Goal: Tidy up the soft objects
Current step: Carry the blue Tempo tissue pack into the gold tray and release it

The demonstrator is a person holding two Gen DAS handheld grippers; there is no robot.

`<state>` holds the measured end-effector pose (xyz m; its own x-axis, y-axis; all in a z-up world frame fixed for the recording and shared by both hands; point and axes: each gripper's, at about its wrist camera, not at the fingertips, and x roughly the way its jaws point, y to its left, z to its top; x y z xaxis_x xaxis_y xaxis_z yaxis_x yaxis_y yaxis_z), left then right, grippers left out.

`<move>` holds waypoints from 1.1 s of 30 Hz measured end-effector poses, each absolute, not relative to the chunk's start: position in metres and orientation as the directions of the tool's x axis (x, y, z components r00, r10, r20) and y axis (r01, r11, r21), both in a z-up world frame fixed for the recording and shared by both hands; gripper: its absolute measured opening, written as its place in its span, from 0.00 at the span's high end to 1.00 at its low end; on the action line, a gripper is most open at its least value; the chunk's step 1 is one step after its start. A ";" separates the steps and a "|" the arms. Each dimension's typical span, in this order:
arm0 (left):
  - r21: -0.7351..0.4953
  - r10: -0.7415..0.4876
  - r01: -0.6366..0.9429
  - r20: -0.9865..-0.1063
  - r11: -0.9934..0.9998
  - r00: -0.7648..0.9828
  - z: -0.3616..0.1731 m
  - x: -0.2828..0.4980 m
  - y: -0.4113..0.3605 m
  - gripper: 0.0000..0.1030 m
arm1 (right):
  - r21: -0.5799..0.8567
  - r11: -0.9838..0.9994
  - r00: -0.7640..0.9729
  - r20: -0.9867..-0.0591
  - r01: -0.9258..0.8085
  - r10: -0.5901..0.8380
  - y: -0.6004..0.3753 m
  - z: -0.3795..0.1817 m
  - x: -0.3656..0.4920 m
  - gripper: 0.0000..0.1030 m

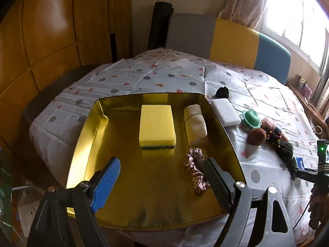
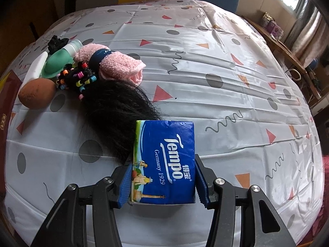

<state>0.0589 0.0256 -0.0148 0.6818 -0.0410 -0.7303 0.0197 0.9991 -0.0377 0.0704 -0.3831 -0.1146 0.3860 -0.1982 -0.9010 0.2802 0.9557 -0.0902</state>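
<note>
- Gold tray [image 1: 86, 135] sits right under & ahead of the left gripper [image 1: 162, 170] — looks like the collection bin for the soft stuff.
- Already in it: yellow sponge [image 1: 157, 127] straight ahead of the L fingers, beige bandage roll [image 1: 194, 126] ahead-right, pink scrunchie [image 1: 195, 170] just inside the R-hand finger, partly behind it.
- Items lie apart, side by side; prob. spaced so each stays easy to grab.
- L gripper: jaws wide apart, nothing btwn them, pads touch nothing. Empty, hovering over the tray's near end.
- Still out on the cloth, right of the L gripper: white sponge block [image 1: 226, 112] against the tray wall, black scrunchie [image 1: 223, 92] beyond it, green silicone bottle [image 1: 251, 119], brown ball [image 1: 257, 136].
- Right gripper [image 2: 162, 177]: clamped on the blue Tempo tissue pack [image 2: 164, 160], one pad on each long side, about half open bc the pack is wide.
- Pack pokes fwd from the jaws, label up; whether it's off the tablecloth [image 2: 226, 61] I can't tell.
- Ahead-left of the R gripper: black hairpiece [image 2: 115, 111] w/ beaded ties [image 2: 79, 78], tips reaching the pack; pink rolled towel [image 2: 115, 63] beyond.
- My read: tissue pack goes to the tray next, pile after.
</note>
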 end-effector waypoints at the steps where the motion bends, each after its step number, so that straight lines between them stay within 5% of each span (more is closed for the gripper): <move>1: -0.036 -0.038 0.017 -0.728 0.999 0.684 -0.014 0.058 0.026 0.18 | -0.093 0.956 0.386 -0.900 0.279 -0.201 -0.383 -0.115 0.070 0.49; 22: -0.062 -0.043 -0.003 -0.728 0.998 0.684 -0.019 0.045 0.043 0.18 | -0.044 0.959 0.429 -0.888 0.281 -0.166 -0.364 -0.085 0.053 0.49; 33: -0.065 -0.032 -0.022 -0.723 0.998 0.690 -0.019 0.043 0.051 0.18 | 0.121 0.989 0.569 -0.821 0.082 0.053 -0.298 -0.037 0.049 0.49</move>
<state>0.0432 0.0511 -0.0188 0.6898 -0.0316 -0.7233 -0.0222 0.9977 -0.0648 0.0494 -0.2979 -0.0374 0.5685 0.0529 -0.8210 0.0821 0.9893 0.1206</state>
